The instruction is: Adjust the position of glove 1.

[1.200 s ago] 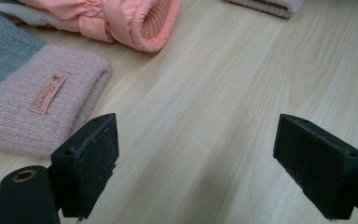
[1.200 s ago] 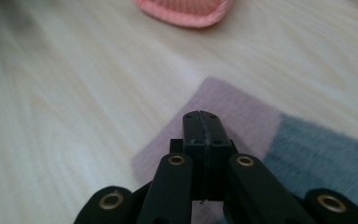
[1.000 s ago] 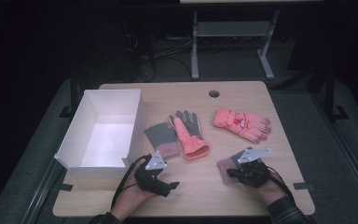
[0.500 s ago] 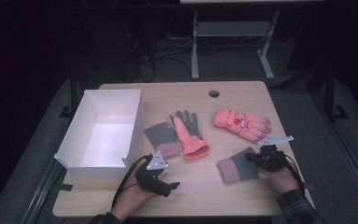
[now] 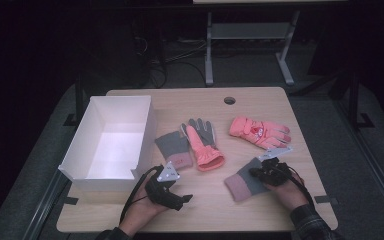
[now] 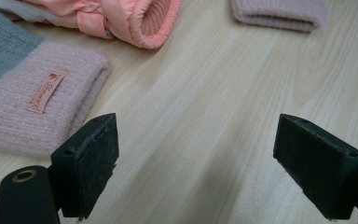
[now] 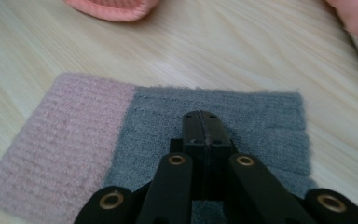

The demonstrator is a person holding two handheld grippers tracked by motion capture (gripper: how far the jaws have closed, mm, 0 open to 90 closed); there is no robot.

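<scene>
box (image 5: pixel 111 142) left, gloves (image 5: pixel 200 145) right, on table (image 5: pixel 260 97)

A small tan label (image 6: pixel 45 91) with red script sits on the pink cuff of the knit mitt (image 6: pixel 23 100); its wording is too small to read.

Quick count of what's on the tabletop (image 5: pixel 240 210): four gloves total. Two are the knit grey-and-pink kind, one (image 5: pixel 174 149) near the middle and one (image 5: pixel 244 182) further right. Two are the puffy salmon-pink ski type, one (image 5: pixel 203 146) in the middle, one (image 5: pixel 260 132) toward the far right. Plus one white box (image 5: pixel 111 140) on the left and two handheld grippers.
</scene>
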